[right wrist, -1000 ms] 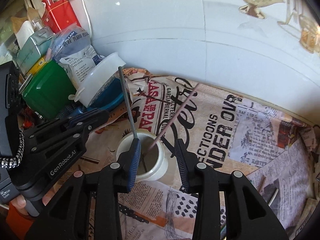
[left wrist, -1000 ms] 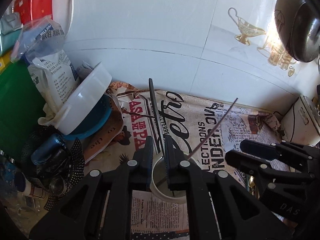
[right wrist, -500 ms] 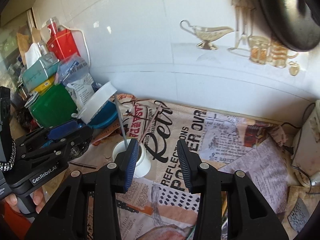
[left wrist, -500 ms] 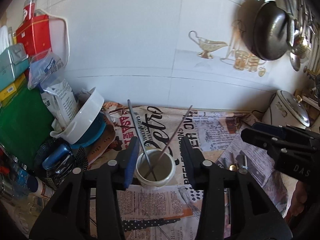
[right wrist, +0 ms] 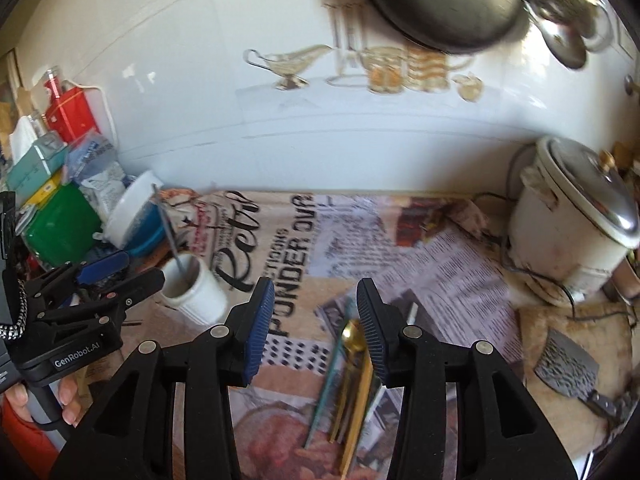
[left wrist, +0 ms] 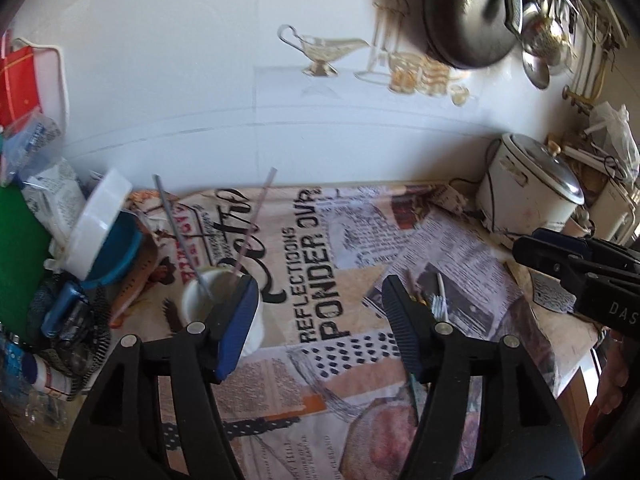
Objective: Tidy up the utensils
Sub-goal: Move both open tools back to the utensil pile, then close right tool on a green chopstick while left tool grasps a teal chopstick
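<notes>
we have the white cup at lower left of the left wrist view, with two thin sticks standing in it: a grey one leaning left and a pinkish one leaning right. the loose utensils left to sort lie in the lower middle of the right wrist view on the printed newspaper cover: a gold spoon, a teal stick and yellowish sticks, bunched side by side and blurred.

our left gripper is opening, its jaws wide apart with nothing between them; one blue pad sits in front of the cup's rim in the picture, but we cannot tell whether it touches it. our right gripper holds a narrower gap, also with nothing held, and hangs above the spoon's bowl.

we judge the step in hand to be fetching the next utensil. to do it well, we should come down on one piece only, since they lie so close that a broad pinch may drag two. we would line the pads across the handle, not along it, and grip near the middle so it hangs steady. when carrying it to the cup, we should lower it beside the standing sticks, not onto them, so the light cup is not tipped.
</notes>
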`<control>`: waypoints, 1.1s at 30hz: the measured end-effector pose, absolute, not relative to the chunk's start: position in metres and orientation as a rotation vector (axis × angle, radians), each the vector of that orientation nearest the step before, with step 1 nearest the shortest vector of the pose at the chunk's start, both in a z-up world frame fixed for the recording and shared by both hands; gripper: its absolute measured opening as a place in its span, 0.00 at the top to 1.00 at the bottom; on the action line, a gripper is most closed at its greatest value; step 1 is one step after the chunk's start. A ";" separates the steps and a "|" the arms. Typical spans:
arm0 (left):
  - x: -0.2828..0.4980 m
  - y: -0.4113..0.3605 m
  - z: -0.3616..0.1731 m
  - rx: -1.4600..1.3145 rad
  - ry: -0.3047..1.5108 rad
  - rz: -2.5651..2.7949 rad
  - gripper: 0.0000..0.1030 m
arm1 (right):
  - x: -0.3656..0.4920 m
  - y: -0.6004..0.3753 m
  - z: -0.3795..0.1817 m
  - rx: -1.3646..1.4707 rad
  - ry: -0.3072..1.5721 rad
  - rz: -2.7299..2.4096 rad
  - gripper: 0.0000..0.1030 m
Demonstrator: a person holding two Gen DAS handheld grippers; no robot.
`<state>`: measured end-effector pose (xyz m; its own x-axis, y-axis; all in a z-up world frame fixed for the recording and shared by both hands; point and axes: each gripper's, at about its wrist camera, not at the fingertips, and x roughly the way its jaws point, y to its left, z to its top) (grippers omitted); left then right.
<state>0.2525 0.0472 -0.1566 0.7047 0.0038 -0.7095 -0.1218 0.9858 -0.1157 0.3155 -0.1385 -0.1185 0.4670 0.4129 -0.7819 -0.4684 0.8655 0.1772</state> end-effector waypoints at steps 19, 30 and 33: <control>0.325 -0.041 -0.286 -0.076 1.123 -0.056 0.39 | 0.328 -0.216 -0.241 -0.015 1.277 0.350 0.62; 0.337 -0.043 -0.330 -0.087 1.224 -0.041 0.39 | 0.337 -0.188 -0.300 -0.022 1.402 0.420 0.62; 0.338 -0.042 -0.331 -0.089 1.227 -0.041 0.39 | 0.341 -0.180 -0.307 -0.032 1.416 0.438 0.63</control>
<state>0.3376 -0.0420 -0.3315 0.3369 -0.0791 -0.9382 -0.0165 0.9958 -0.0899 0.3410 -0.1805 -0.3067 0.0890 0.2756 -0.9571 -0.3132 0.9200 0.2357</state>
